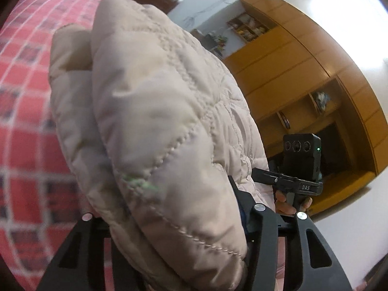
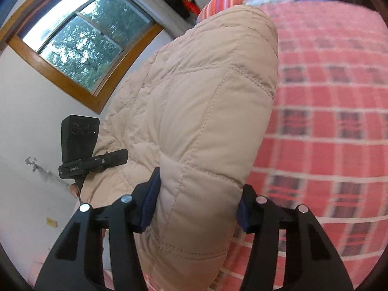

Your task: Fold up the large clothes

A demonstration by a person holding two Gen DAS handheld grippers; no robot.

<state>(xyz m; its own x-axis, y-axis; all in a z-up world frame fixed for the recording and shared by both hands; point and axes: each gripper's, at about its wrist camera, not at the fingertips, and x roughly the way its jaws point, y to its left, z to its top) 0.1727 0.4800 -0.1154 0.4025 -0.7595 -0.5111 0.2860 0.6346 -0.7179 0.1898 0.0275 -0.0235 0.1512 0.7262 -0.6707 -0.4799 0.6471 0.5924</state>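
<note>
We hold a bulky, cream quilted coat (image 2: 194, 111) in the air above a bed with a red checked bedspread (image 2: 327, 126); our right gripper (image 2: 196, 206) is clamped on a thick padded fold, blue pads pressing it from both sides; our left gripper (image 1: 174, 223) also has padding bulging out between its fingers, so we judge it closed on the coat, though its left finger is hidden behind fabric; each wrist view shows the other gripper just beside it at the same padded edge, so neither hand is clearly nearer; the coat's long axis runs away from both tools, out over the bed; the bedspread lies beyond and below; laying it flat there looks like our coming move; a window (image 2: 80, 38) and a wooden cabinet (image 1: 303, 72) fill the background.
</note>
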